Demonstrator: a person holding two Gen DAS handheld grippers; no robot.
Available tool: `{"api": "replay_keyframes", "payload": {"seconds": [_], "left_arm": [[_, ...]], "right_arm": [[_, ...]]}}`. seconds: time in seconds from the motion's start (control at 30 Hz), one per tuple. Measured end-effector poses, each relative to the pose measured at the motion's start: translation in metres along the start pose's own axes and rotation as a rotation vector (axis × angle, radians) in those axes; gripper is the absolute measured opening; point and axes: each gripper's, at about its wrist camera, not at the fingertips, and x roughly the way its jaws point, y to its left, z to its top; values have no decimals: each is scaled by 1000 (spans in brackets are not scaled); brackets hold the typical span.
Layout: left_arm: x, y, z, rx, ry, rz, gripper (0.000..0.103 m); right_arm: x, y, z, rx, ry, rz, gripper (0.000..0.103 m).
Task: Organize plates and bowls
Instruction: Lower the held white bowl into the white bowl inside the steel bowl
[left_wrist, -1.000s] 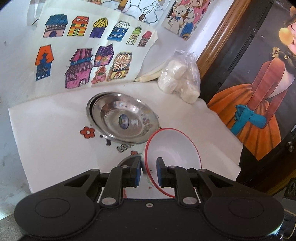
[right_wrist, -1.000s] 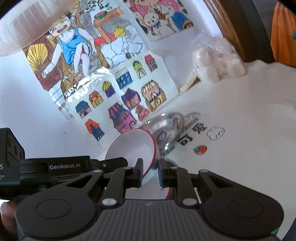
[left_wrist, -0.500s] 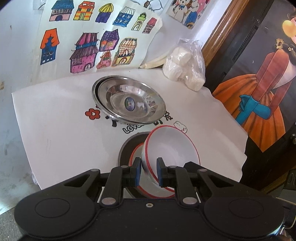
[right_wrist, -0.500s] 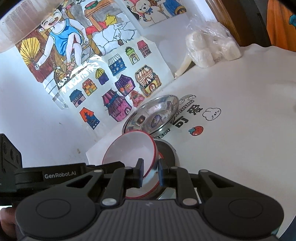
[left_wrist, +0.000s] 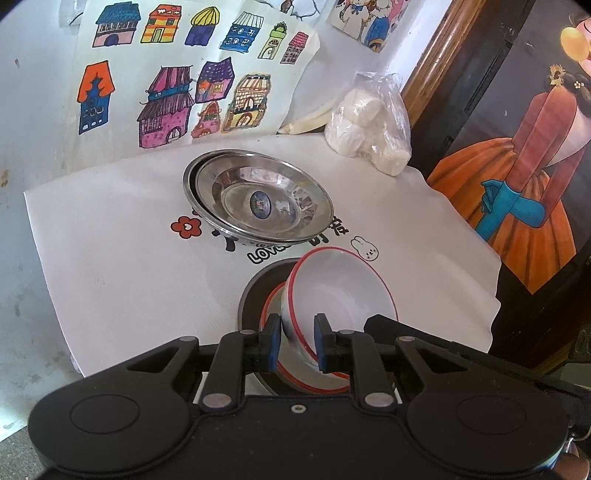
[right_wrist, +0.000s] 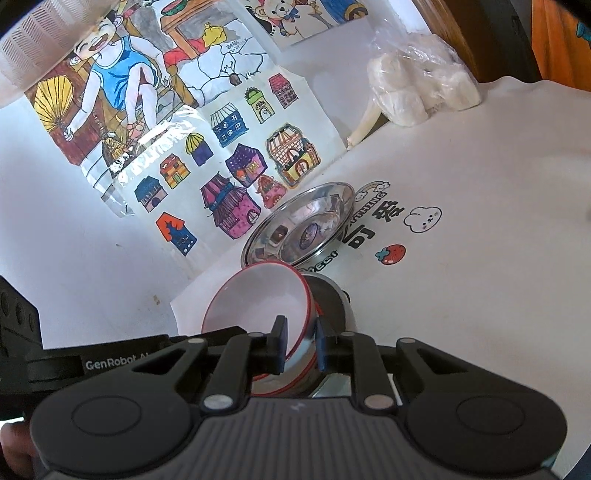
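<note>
A white bowl with a red rim (left_wrist: 343, 295) hangs tilted between both grippers. My left gripper (left_wrist: 297, 347) is shut on its near rim, and my right gripper (right_wrist: 299, 345) is shut on the opposite rim (right_wrist: 258, 299). Just below it, a second red-rimmed white bowl (left_wrist: 271, 308) sits inside a dark grey steel bowl (left_wrist: 255, 291) on the cloth. Behind them lie stacked steel plates (left_wrist: 258, 199), also in the right wrist view (right_wrist: 303, 225). The right gripper's body (left_wrist: 406, 328) shows past the bowl.
A white printed tablecloth (left_wrist: 110, 258) covers the table and ends at a dark cabinet on the right (left_wrist: 517, 332). A plastic bag of white lumps (left_wrist: 369, 125) lies at the back by the wall. Coloured drawings (left_wrist: 177, 85) hang on the wall behind the plates.
Both grippers drew the held bowl back from the steel plates and toward me. The grey bowl and the bowl inside it have come into view beneath it.
</note>
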Motion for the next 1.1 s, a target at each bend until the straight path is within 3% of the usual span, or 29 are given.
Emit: {"api": "replay_keyframes", "payload": {"seconds": [0.5,1.1], "left_arm": [[1,-8,-3,70,0,21,21],[-1,-9,-4,63,1,20,25]], "right_arm": [[3,-1,2,9,4,-3,20],[3,-2,3,16,2,-1,20]]}}
